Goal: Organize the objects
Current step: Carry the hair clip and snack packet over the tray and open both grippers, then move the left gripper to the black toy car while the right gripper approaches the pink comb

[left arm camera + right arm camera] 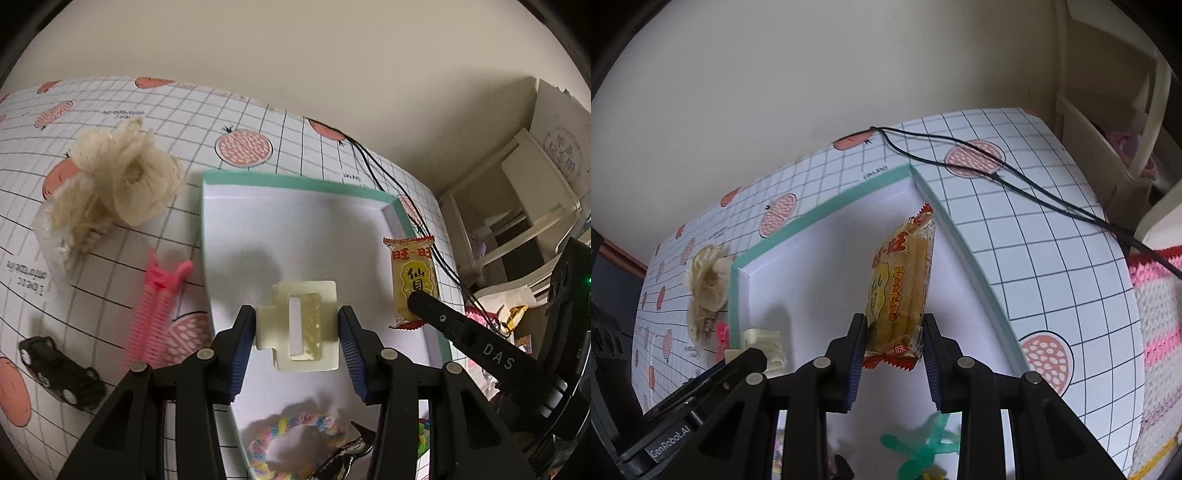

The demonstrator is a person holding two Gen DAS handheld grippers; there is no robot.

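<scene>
With the left gripper (297, 325) clamping a cream hair clip (300, 325) and the right gripper (894, 343) pinching a snack packet (901, 284) over the tray (295, 182), the slippery packet could twist loose and land outside it.

I see the tray (295, 182) lying on the surface (166, 122), its far side toward the wall (295, 55). Left of the tray, from far to near, lie a scrunchie (122, 184), a comb clip (155, 310) and a toy car (61, 373). Over the tray my left gripper (297, 325) holds a claw clip (299, 325); to its right my right gripper (894, 328) holds a snack packet (901, 291) by the tray's right wall. A braided hair tie (295, 439) lies in the tray's near end. Cables (997, 173) run across the surface behind and right of the tray.
</scene>
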